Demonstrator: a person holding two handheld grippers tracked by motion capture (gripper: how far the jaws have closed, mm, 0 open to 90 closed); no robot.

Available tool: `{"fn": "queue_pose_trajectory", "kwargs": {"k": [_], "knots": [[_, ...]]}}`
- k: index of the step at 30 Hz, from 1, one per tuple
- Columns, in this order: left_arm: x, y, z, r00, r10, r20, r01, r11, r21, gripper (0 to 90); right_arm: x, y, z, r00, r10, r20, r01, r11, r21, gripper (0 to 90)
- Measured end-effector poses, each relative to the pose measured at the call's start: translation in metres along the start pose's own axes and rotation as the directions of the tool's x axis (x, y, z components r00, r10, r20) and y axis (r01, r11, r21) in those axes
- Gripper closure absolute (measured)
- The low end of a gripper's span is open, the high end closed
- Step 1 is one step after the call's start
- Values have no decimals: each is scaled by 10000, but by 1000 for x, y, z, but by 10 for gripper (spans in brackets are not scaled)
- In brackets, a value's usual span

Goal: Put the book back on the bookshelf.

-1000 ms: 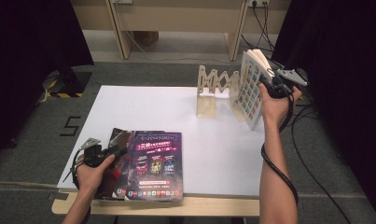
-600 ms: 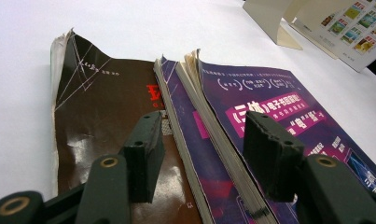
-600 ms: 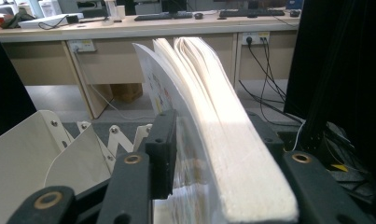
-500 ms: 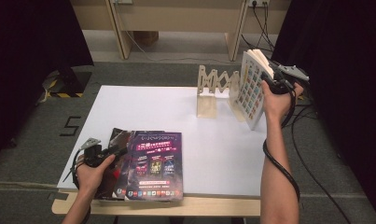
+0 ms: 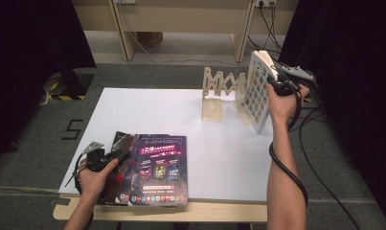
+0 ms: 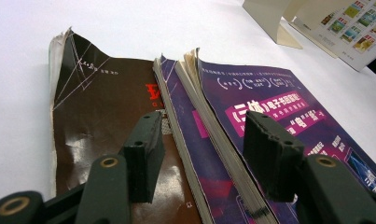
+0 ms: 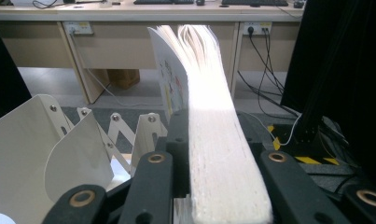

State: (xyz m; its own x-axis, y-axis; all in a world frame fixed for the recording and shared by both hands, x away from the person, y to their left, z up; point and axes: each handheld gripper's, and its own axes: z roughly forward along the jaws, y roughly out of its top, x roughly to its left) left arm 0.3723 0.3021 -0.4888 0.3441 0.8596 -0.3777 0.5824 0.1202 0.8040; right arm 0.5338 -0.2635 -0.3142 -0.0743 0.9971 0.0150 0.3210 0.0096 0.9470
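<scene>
A white book (image 5: pixel 256 91) with small coloured pictures on its cover stands upright at the right end of a folding rack (image 5: pixel 219 91). My right gripper (image 5: pixel 272 79) grips its top edge. Its jaws have just been closing, and in the right gripper view the pale page block (image 7: pixel 213 116) sits between them with a pad against each side. At the front left lie a purple magazine (image 5: pixel 157 167) and a creased brown book (image 5: pixel 121 143). My left gripper (image 5: pixel 115 154) hovers low over them, open, astride the magazine's spine (image 6: pixel 209 135).
The white table (image 5: pixel 147 110) extends past the books; its wooden front edge (image 5: pixel 205 211) is close to the magazines. The rack's pale dividers (image 7: pixel 36 140) stand left of the held book. Cables and dark curtains lie beyond the right side.
The right gripper's jaws have narrowed on the upright book's edge. The left hand and the flat books have not moved.
</scene>
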Motion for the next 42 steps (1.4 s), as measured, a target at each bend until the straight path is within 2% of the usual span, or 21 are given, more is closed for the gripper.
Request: {"fn": "queue_pose_trajectory", "kwargs": {"k": [3,9,12,15,19,23,24,28,29,31,35,37,42], "knots": [[0,0,1,10000,-26,-6,26,10000,1,470,4,-1,-1,10000,2,60,-2,9999,-114,746],[1,0,0,10000,-41,-36,41,10000,0,470,7,-3,-1,9993,311,212,-299,9981,-546,748],[2,-1,1,10000,-56,-43,56,10000,26,470,10,-1,-1,9993,113,345,-85,9966,-814,748],[1,-1,2,10000,-75,-20,75,10000,51,470,10,1,-2,9986,195,491,-135,9928,-1191,748],[0,-1,2,10000,-19,-7,20,10000,43,470,8,-3,1,9976,226,659,-133,9903,-1380,747],[1,-1,2,10000,-31,-11,31,10000,38,470,9,-12,5,9967,380,721,-276,9897,-1403,746],[1,-1,2,10000,-34,-9,34,10000,38,470,10,-14,5,9958,546,730,-436,9887,-1437,746],[0,-1,2,10000,-21,13,21,10000,64,470,11,-17,3,9974,312,657,-209,9881,-1525,737],[0,-1,2,10000,-29,17,29,10000,53,470,12,-17,3,9974,391,606,-295,9878,-1527,732],[-1,-1,1,10000,2,14,-2,10000,35,470,13,-17,1,9984,440,361,-383,9885,-1460,708],[-1,0,0,10000,7,23,-7,10000,-18,470,13,-20,2,9986,453,266,-422,9933,-1076,620],[-1,0,0,10000,7,22,-7,10000,-13,470,12,-22,2,9983,562,143,-546,9939,-957,600],[-2,-1,1,10000,11,19,-11,10000,10,470,7,-22,-2,9985,532,111,-522,9957,-761,562]]}}
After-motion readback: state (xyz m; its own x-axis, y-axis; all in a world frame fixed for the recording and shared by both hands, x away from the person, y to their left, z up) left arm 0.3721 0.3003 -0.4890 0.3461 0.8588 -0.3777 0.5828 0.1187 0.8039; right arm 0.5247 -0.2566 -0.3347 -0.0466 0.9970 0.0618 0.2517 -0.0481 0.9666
